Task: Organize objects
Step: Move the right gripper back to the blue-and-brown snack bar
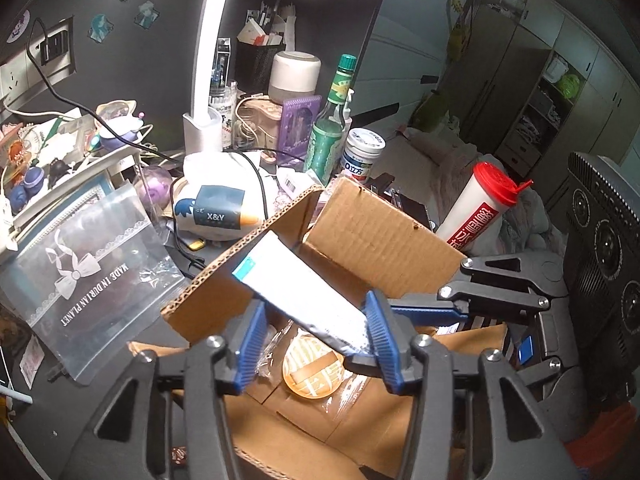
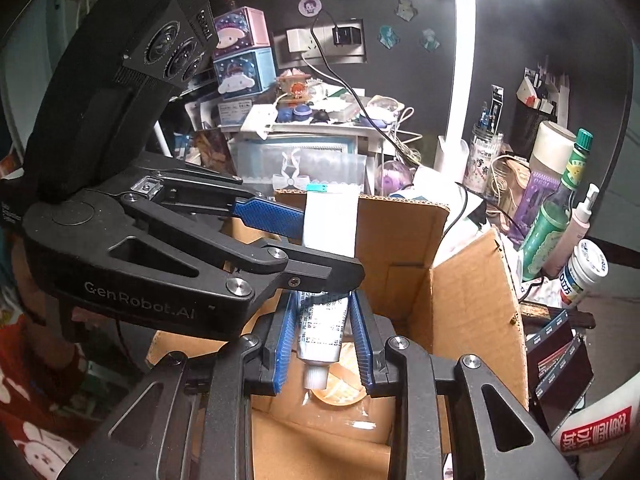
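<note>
A white ointment tube (image 1: 296, 292) with a teal crimped end hangs over an open cardboard box (image 1: 384, 240). In the left wrist view my left gripper (image 1: 316, 340) has wide jaws either side of the tube, and my right gripper (image 1: 368, 344) comes in from the right, pinching the tube's lower end. In the right wrist view my right gripper (image 2: 324, 340) is shut on the tube (image 2: 320, 328) near its white cap, and my left gripper (image 2: 316, 240) reaches in from the left around its upper part. A wrapped round snack (image 1: 312, 368) lies in the box.
A cluttered desk surrounds the box: a green bottle (image 1: 328, 136), a white pill jar (image 1: 362, 156), a red-capped white canister (image 1: 480, 208), a clear zip bag (image 1: 88, 276), a white pouch (image 1: 218, 204), a lamp base (image 1: 202, 128) and cables.
</note>
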Motion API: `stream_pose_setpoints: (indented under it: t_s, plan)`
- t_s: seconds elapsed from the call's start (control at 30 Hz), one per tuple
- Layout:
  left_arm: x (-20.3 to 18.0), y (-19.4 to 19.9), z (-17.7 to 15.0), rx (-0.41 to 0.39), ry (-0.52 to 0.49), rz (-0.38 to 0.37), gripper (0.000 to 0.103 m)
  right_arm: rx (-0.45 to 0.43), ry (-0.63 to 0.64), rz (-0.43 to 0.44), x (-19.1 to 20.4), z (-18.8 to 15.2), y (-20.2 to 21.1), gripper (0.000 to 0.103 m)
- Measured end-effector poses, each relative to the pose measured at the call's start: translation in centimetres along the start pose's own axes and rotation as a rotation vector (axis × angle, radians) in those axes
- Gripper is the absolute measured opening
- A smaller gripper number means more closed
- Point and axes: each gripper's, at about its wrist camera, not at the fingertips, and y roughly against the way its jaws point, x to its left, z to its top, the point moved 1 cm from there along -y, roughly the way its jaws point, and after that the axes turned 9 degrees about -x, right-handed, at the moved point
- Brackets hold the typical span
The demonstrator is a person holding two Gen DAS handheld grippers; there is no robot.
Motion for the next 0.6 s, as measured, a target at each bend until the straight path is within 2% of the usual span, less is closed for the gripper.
stream_pose_setpoints:
  t_s: [0.03, 0.07, 0.13, 0.23, 0.37, 0.5, 0.6]
  plan:
    - [-0.2, 0.1, 0.0, -0.006, -0.008, 0.002, 0.064, 0.006, 0.004, -0.01, 0.0, -0.1, -0.1, 0.025]
    - [-0.3, 0.3, 0.0, -0.012, -0.014, 0.005, 0.069, 0.013, 0.01, -0.017, 0.0, -0.1, -0.1, 0.032]
    - [-0.5, 0.9, 0.2, -0.023, -0.013, 0.005, 0.071, 0.027, 0.017, -0.023, -0.1, -0.2, -0.2, 0.037]
    - [-0.3, 2.6, 0.3, -0.053, 0.0, 0.006, 0.073, 0.021, 0.013, -0.034, -0.2, 0.1, 0.1, 0.038]
    - [0.4, 5.6, -0.1, -0.112, -0.004, 0.041, 0.082, -0.01, 0.013, -0.026, 0.5, 0.5, 1.1, 0.039]
    - [1.9, 9.0, -1.4, -0.166, 0.011, 0.1, 0.083, -0.059, 0.022, 0.025, 3.0, 0.7, 1.3, 0.04]
    - [3.6, 11.6, -3.0, -0.204, 0.033, 0.162, 0.083, -0.128, 0.064, 0.076, 6.2, 1.1, 1.6, 0.04]
